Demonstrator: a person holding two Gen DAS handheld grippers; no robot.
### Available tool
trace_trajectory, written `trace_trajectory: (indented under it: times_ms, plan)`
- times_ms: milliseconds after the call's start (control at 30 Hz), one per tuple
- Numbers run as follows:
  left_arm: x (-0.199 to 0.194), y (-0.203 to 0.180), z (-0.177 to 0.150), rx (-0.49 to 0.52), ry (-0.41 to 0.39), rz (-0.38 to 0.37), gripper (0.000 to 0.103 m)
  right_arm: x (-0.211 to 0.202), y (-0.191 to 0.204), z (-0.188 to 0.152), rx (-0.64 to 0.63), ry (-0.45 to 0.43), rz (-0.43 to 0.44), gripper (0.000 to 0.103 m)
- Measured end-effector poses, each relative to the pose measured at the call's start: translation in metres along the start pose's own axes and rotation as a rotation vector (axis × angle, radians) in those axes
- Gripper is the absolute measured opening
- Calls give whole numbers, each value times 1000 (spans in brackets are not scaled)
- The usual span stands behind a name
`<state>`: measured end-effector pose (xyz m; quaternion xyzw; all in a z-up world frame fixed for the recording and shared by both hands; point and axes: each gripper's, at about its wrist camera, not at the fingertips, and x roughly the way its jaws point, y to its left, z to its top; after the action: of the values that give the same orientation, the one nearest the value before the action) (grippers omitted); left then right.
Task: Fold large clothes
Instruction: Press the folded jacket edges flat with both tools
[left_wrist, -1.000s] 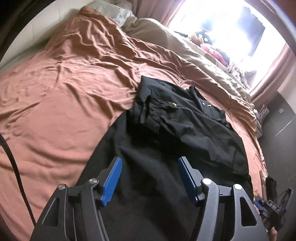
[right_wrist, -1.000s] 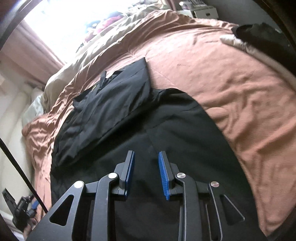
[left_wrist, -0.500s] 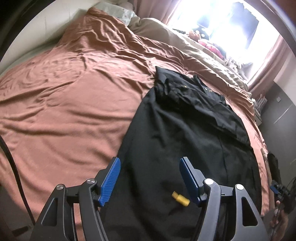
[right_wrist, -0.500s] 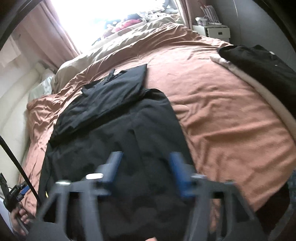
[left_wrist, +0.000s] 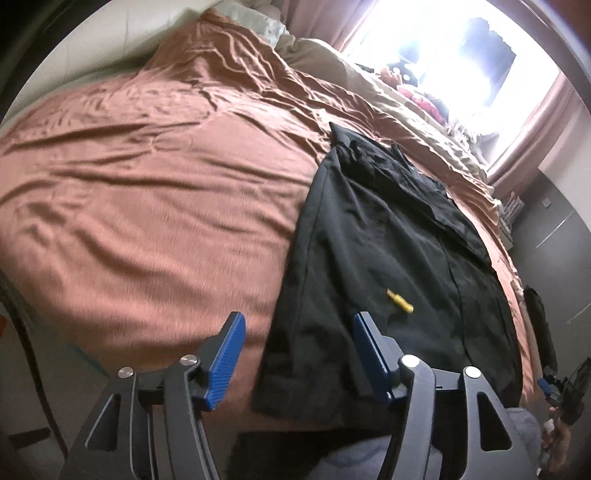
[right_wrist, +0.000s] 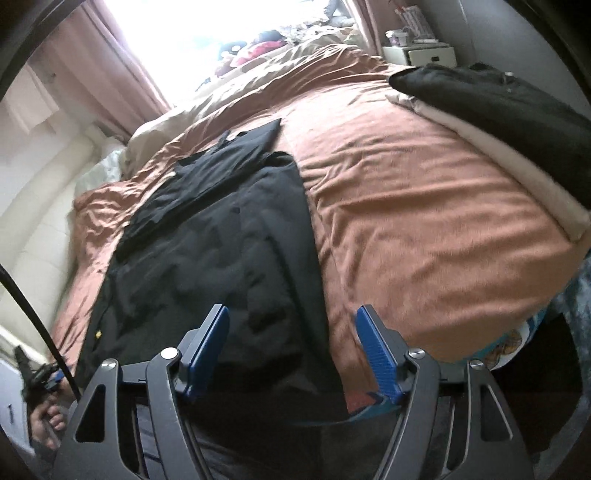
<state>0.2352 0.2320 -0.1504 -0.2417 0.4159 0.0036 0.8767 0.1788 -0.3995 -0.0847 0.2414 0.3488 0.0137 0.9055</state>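
A large black garment (left_wrist: 388, 258) lies lengthwise on the rust-brown bed sheet (left_wrist: 147, 203), its sleeves folded in over the upper part. A small yellow tag (left_wrist: 399, 300) shows on it. My left gripper (left_wrist: 299, 354) is open and empty above the garment's near left hem corner. In the right wrist view the garment (right_wrist: 221, 258) runs up the middle left, and my right gripper (right_wrist: 293, 350) is open and empty above its near right hem corner. Neither gripper touches the cloth.
A dark folded pile on a cream cloth (right_wrist: 509, 110) lies at the bed's right edge. A beige duvet (left_wrist: 388, 96) and stuffed toys lie by the bright window. A white nightstand (right_wrist: 417, 55) stands at the far corner. A black cable (right_wrist: 33, 306) hangs at left.
Both grippers pulled back from over the garment's middle to its near hem at the bed's foot. The right gripper opened wide; the left stayed open.
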Motion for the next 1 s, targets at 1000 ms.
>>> trace_trajectory:
  times_ms: [1000]
  plan:
    - [5, 39, -55, -301, 79, -367, 48, 41, -67, -65, 265, 36, 437, 49]
